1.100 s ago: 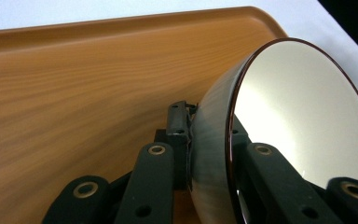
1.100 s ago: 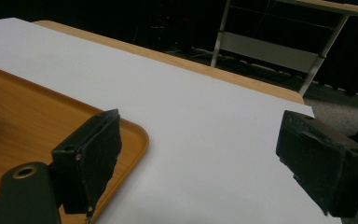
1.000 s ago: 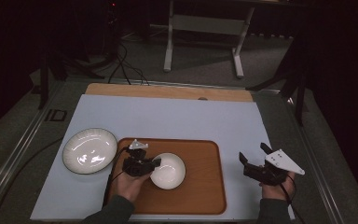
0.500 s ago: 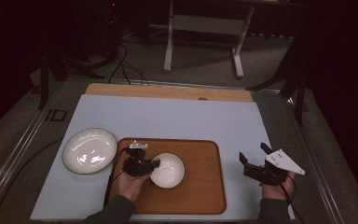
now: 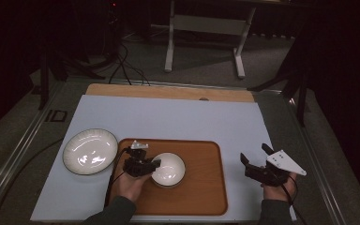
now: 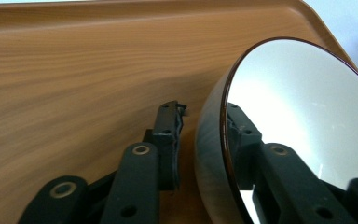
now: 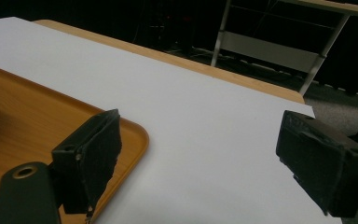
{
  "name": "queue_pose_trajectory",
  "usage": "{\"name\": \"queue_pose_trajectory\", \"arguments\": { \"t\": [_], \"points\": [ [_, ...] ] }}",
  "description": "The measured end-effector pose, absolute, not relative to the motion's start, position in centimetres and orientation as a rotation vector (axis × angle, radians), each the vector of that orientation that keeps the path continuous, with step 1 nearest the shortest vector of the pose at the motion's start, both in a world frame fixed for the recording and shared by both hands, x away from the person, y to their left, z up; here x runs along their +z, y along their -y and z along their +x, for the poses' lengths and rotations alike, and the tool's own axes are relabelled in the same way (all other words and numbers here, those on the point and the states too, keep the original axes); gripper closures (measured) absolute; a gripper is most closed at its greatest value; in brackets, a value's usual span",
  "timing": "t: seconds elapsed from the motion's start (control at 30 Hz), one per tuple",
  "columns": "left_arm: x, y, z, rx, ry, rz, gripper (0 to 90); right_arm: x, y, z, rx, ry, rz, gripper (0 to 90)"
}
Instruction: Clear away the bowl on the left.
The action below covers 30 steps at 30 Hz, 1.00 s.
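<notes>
Bowl (image 5: 168, 169) sits on the wooden tray (image 5: 201, 197), its near rim straddled by the left gripper (image 5: 151, 163), whose jaws have just been opening and now stand clear of the wall; right gripper (image 5: 255, 158) hangs open well off to the tray's right.

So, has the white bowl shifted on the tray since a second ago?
No. The white bowl sits at the same spot on the wooden tray, just right of the left gripper, whose fingers have just been opening around its rim.

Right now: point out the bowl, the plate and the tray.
bowl (image 5: 168, 169), high view, white inside.
plate (image 5: 90, 151), high view, centre of its face.
tray (image 5: 206, 187), high view, bare wood right of the bowl.
</notes>
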<state>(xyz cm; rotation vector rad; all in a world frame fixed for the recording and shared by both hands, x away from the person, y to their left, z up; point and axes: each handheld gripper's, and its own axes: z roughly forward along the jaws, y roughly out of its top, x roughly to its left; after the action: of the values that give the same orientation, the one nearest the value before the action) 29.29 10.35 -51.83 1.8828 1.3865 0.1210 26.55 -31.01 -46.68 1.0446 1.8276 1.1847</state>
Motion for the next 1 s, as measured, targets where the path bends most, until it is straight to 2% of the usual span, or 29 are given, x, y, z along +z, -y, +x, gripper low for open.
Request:
{"name": "queue_pose_trajectory", "arguments": {
  "t": [0.33, 0.5, 0.73, 0.77, 1.0],
  "points": [
    [-50.9, -11.0, 29.2, 0.145, -1.374, 1.855, 53.7, -46.7, 31.0, 26.6, 1.186, -1.829, 1.044, 13.7],
    [-49.6, -11.9, 29.0, 0.2, -1.354, 1.844, 50.4, -46.7, 31.0, 26.6, 1.186, -1.829, 1.043, 13.8],
    [-47.8, -13.2, 28.5, 0.358, -1.358, 1.829, 49.0, -46.7, 31.1, 26.6, 1.187, -1.83, 1.043, 13.7],
    [-47.1, -13.7, 28.3, 0.449, -1.347, 1.841, 49.0, -46.7, 31.1, 26.6, 1.187, -1.829, 1.042, 13.7],
    [-45.5, -16.8, 27.7, 0.571, -1.357, 1.781, 48.0, -46.6, 31.1, 26.5, 1.187, -1.827, 1.046, 13.7]
  ]
}}
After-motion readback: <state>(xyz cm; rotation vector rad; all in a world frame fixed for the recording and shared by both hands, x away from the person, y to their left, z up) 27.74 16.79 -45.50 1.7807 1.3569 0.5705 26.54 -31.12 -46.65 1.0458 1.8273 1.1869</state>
